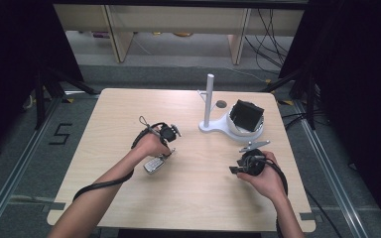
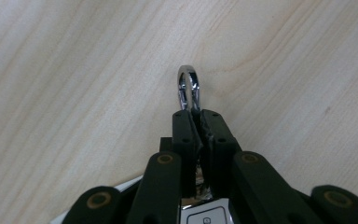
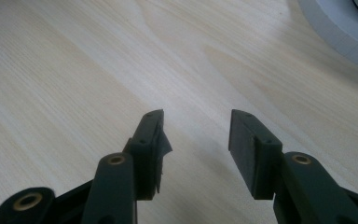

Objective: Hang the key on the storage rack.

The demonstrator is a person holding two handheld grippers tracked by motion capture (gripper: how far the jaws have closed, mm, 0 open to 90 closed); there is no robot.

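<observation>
A silver key fob (image 1: 153, 165) lies on the wooden table (image 1: 129, 109), left of the middle. It carries a chrome clip ring (image 2: 189, 87) at one end. My left gripper (image 1: 164, 154) points down at it. In the left gripper view its jaws (image 2: 196, 114) are shut on the base of the ring, and the fob's button face (image 2: 205, 215) shows beneath them. My right gripper (image 1: 234, 170) is held low over the table to the right. Its jaws (image 3: 196, 140) stand open with only bare wood between them.
A white stand with an upright grey post (image 1: 209, 99) and a curved white base (image 1: 217, 127) sits at the back right. A black square pad (image 1: 246, 115) rests tilted in it. The base's rim (image 3: 340, 32) shows in the right gripper view. A small grey disc (image 1: 221, 104) lies behind it.
</observation>
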